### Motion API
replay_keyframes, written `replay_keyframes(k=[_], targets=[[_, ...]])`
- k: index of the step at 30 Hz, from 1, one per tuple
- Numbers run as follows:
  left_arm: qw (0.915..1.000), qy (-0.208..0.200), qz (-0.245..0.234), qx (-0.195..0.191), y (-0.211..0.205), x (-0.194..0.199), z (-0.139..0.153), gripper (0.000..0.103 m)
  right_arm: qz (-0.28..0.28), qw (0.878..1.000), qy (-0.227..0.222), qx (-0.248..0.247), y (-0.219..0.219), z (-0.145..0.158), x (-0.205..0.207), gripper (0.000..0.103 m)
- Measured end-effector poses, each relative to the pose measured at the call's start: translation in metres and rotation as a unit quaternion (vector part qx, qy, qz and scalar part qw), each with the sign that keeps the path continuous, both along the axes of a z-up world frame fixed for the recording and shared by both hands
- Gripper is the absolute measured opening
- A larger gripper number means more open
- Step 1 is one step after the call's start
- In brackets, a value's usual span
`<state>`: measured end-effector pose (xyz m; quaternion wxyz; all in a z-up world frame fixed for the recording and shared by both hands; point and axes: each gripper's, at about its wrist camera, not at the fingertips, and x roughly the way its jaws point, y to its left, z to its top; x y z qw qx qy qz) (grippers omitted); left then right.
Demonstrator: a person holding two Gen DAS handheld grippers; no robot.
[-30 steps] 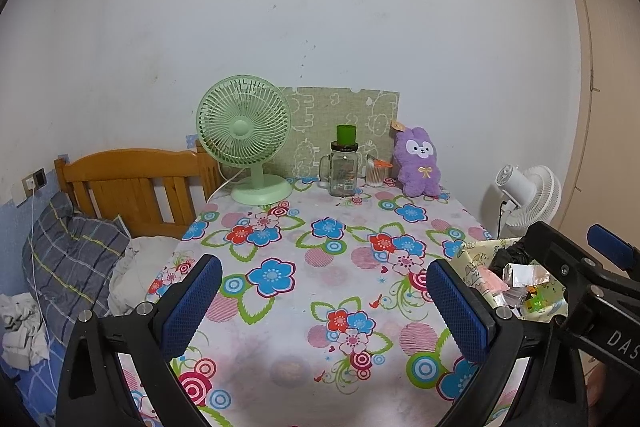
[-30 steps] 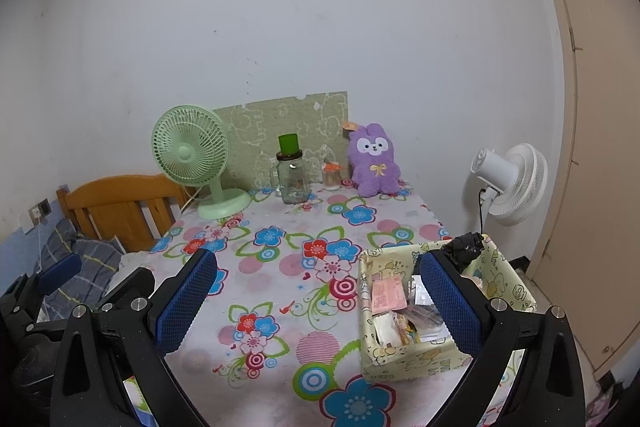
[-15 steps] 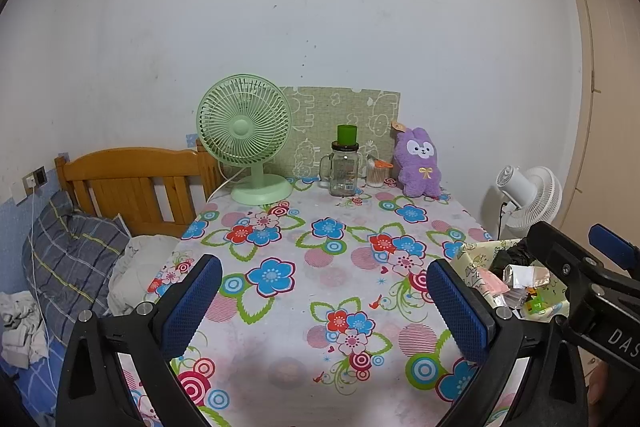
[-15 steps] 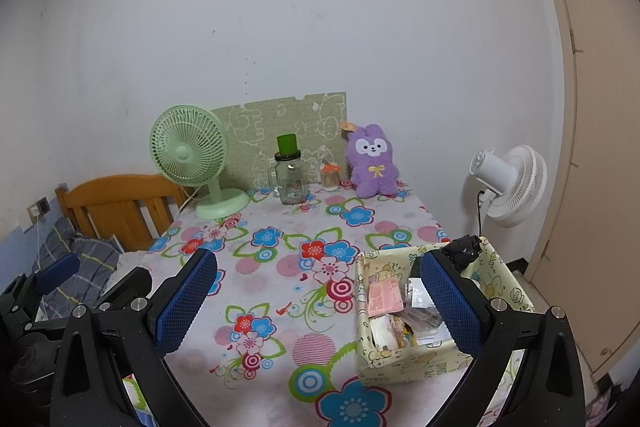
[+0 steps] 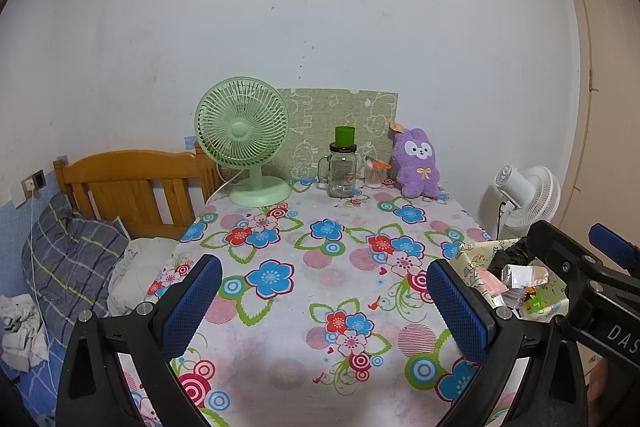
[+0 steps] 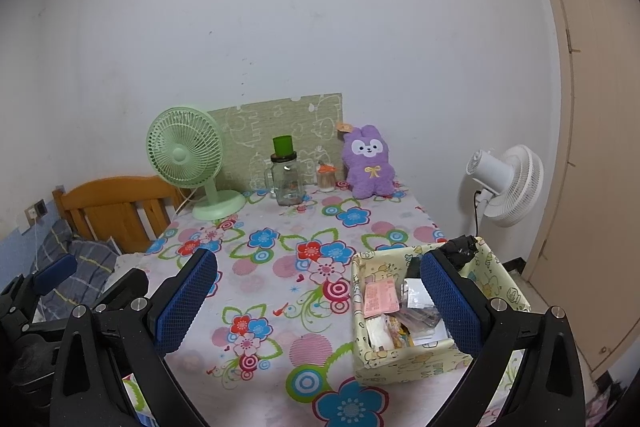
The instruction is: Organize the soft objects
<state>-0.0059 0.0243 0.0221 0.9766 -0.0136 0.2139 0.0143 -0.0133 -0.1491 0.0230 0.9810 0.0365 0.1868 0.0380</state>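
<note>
A purple plush rabbit (image 5: 416,165) sits upright at the far edge of the flowered table, against the wall; it also shows in the right wrist view (image 6: 369,163). My left gripper (image 5: 324,305) is open and empty, held above the table's near part. My right gripper (image 6: 318,301) is open and empty, also near the front, with its right finger over a yellow patterned box (image 6: 404,363). The box (image 5: 476,263) holds papers and small packets. Both grippers are far from the plush.
A green desk fan (image 5: 244,147), a glass jar mug with a green cup on top (image 5: 342,167) and a small jar (image 5: 374,173) stand at the back by a green board. A white floor fan (image 6: 504,183) stands right of the table. A bed with wooden headboard (image 5: 132,183) lies left.
Both views have shifted very slightly; the grippers stay open and nothing on the table has moved.
</note>
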Motion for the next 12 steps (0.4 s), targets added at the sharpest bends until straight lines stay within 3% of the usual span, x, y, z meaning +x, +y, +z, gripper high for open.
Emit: replay_keyframes(k=[12], targets=[[1.0, 0.001, 0.0, 0.004, -0.003, 0.0011, 0.0004, 0.103, -0.001, 1.0, 0.003, 0.002, -0.0046, 0.0007, -0.0001, 0.103]])
